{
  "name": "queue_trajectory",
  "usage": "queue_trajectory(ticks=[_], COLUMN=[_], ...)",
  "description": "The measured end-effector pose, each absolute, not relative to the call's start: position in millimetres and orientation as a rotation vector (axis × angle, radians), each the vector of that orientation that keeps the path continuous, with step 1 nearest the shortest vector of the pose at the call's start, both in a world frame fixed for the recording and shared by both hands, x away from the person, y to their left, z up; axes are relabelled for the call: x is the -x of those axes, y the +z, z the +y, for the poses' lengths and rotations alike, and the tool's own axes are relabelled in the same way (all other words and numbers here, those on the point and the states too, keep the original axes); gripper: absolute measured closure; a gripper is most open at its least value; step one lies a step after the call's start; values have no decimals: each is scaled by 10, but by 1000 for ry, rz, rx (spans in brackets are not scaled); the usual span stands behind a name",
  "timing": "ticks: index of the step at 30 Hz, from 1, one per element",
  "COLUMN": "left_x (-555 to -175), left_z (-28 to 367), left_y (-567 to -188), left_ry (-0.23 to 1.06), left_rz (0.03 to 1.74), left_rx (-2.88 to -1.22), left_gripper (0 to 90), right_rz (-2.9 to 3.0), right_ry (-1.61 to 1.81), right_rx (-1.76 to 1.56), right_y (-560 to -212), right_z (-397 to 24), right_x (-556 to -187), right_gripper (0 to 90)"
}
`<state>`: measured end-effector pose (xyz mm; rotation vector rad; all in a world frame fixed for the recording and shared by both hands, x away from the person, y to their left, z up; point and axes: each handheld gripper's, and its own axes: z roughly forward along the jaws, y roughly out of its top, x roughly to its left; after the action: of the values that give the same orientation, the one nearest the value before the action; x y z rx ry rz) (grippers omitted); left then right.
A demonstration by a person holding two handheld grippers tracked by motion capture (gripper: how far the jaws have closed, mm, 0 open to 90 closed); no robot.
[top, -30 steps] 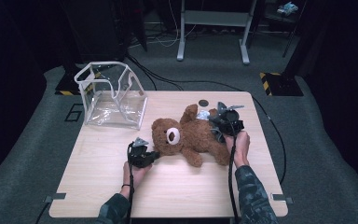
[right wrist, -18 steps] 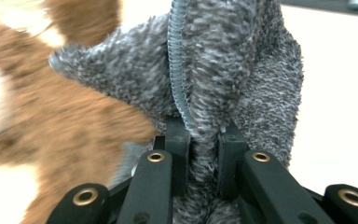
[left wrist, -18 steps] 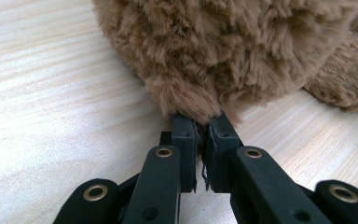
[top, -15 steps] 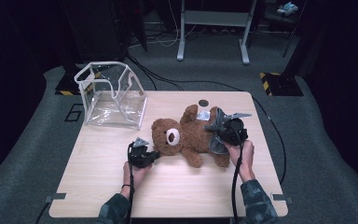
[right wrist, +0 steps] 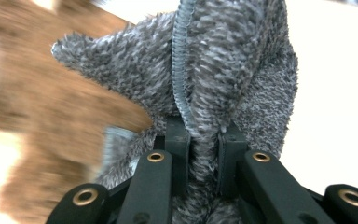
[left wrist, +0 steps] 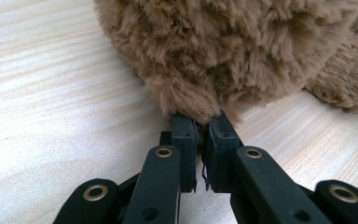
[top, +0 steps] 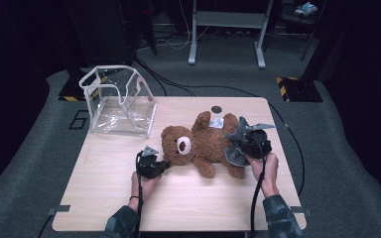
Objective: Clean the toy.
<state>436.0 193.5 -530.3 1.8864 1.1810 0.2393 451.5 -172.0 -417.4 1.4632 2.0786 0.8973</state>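
Note:
A brown teddy bear [top: 203, 144] lies on its back in the middle of the wooden table [top: 99, 198], head toward the left. My left gripper [top: 161, 165] rests on the table at the bear's head. In the left gripper view its jaws [left wrist: 204, 123] are shut on a tuft of the bear's fur [left wrist: 242, 46]. My right gripper [top: 242, 145] hangs over the bear's legs, shut on a grey fuzzy cloth [top: 234, 153]. The right gripper view has that cloth [right wrist: 223, 60], with its stitched seam, bunched between the jaws [right wrist: 205, 130], and the bear [right wrist: 42, 84] blurred behind it.
A clear plastic bag [top: 121, 106] with white edging stands open at the table's back left. A small dark disc [top: 217, 109] lies near the far edge. Cables trail from both grippers toward the person's forearms at the near edge.
My right gripper has drawn toward the near edge and slightly up, carrying the grey cloth with it. The left gripper and the bear's head have stayed put.

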Motion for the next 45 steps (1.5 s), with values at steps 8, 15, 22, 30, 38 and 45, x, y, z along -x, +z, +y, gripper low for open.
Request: queue_trajectory(ticks=[8,15,22,30,38,45], left_x=[-4356,-4360,-4358,-4360,-4358,-4358], left_z=[1930,1937,1938,1941,1938,1939], left_y=[-5304,-5302,-5304,-5303,-5303,-5303], left_ry=[244,241,243,238,243,242], left_rz=[1185,1181,1185,1184,1184,1183], left_rx=[-1881,-1887,-1884,-1884,-1885,-1886], left_gripper=[837,837,837,837,837,837], right_rz=[2134,2113,2221,2170,2319,2446], right_ry=[771,824,880,848,905,887], right_rx=[-1513,-1433,-1300,-1414,-1190,-1240], right_y=[-4586,-4318,-4354,-4468,-4466,-4864], right_z=[-1736,-1663,-1155,-1498,-877,-713], right_x=[-4604,-4453,-4461,-4403,-4297,-4306], right_gripper=[790,789,791,791,792,795])
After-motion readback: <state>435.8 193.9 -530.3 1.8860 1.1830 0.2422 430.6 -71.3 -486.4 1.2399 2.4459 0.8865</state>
